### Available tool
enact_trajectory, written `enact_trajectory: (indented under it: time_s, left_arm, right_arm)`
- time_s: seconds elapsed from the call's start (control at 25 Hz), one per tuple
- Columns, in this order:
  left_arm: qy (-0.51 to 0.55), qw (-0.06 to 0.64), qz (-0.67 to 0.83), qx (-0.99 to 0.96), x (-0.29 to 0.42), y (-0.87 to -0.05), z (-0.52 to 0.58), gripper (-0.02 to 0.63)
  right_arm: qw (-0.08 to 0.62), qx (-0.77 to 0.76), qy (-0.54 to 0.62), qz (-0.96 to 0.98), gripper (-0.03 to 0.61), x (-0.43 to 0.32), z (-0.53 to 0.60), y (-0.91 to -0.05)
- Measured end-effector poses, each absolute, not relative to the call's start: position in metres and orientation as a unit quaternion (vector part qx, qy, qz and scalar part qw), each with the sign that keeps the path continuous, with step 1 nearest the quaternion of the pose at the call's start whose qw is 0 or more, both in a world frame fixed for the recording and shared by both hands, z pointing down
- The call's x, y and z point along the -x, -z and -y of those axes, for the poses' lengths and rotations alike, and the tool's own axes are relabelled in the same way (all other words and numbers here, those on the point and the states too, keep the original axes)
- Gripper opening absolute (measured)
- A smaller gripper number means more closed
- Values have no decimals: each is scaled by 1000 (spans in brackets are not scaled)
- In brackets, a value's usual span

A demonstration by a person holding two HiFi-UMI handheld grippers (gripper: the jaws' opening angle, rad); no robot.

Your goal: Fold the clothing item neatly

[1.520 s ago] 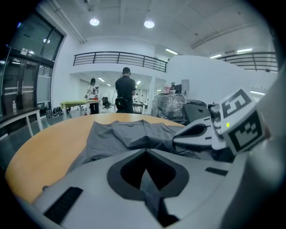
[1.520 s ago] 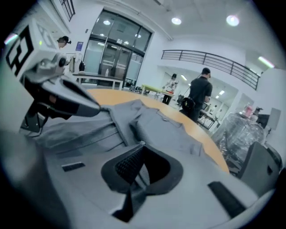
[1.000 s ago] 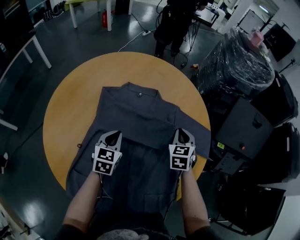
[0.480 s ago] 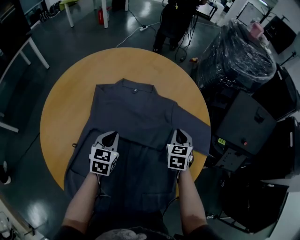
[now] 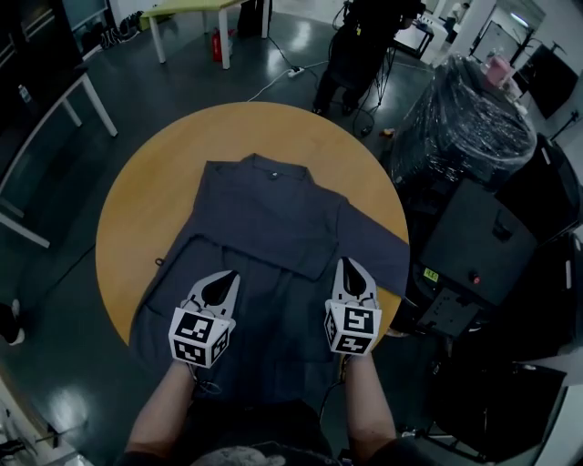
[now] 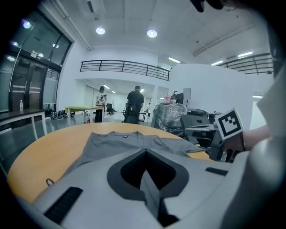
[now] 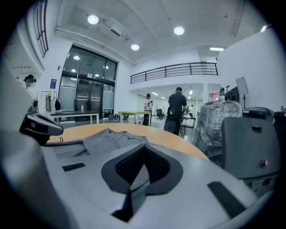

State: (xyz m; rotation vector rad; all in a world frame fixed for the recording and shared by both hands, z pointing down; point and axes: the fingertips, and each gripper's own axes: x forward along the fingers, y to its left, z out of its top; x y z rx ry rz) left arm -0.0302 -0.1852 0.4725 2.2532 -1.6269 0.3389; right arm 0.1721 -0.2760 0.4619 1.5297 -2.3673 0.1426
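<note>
A grey-blue shirt (image 5: pixel 264 227) lies spread on the round orange table (image 5: pixel 137 209), collar at the far side. One sleeve is folded across toward the right rim, and the hem hangs over the near edge. My left gripper (image 5: pixel 221 278) is shut on a pinch of the shirt's lower left part. A thin fold of cloth (image 6: pixel 151 192) shows between its jaws. My right gripper (image 5: pixel 352 266) is shut on the lower right part, with a strip of cloth (image 7: pixel 133 190) caught between its jaws. The shirt (image 6: pixel 129 141) stretches away ahead of both grippers.
A plastic-wrapped bundle (image 5: pixel 469 118) and black cabinets (image 5: pixel 474 246) stand close to the table's right side. A person (image 5: pixel 360 45) stands beyond the far rim. A white-legged table (image 5: pixel 55 100) is at the left, a green one (image 5: pixel 191 7) farther back.
Both grippers have drawn back toward me and lifted a little, still shut on the cloth. The shirt's lower part has come with them.
</note>
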Motion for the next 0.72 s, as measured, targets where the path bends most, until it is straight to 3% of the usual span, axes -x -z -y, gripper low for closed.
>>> enact_trajectory:
  time_s: [0.56,0.72]
  left_arm:
    - [-60,162,487,-856,-32,-447,91,8]
    - [-41,167,459,-872,-52,-451,69,8]
  right_arm:
    - [169,-608,-45,774,-9,-236,129,-440]
    - [145,-654,-61,740,-9,-267,90,-442]
